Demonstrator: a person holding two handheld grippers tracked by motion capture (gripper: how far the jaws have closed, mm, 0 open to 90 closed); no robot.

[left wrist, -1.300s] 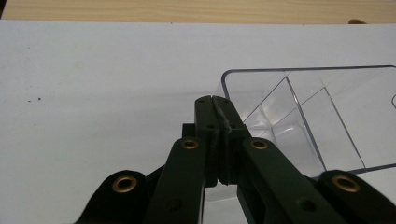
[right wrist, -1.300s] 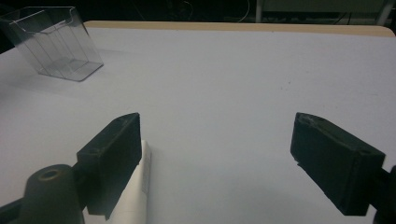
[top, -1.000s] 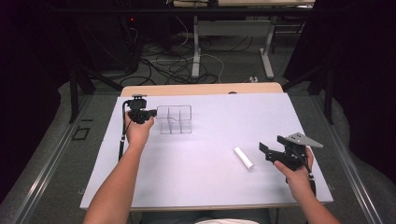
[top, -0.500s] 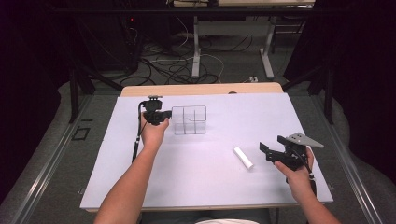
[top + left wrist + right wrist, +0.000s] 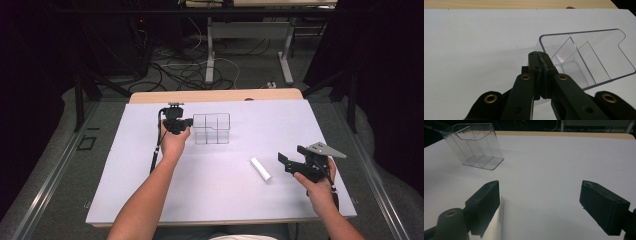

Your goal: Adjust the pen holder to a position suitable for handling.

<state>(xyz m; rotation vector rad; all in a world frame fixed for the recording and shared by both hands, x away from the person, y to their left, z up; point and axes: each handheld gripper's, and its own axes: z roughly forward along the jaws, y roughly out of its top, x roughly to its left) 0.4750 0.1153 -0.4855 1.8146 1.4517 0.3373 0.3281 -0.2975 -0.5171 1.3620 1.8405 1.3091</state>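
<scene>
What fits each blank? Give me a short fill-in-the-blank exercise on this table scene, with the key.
1. The left gripper is shut on the wall of the clear ____ organizer.
2. The right gripper has its jaws ____.
3. The cylinder lying on the table is ____ in colour.
4. The cylinder lies nearer to the ____ gripper.

Missing words: plastic; open; white; right

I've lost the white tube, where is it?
High view: the tube lies on the table's right half, just left of the right gripper.

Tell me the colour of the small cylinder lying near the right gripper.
White. The cylinder shows best in the high view.
</scene>
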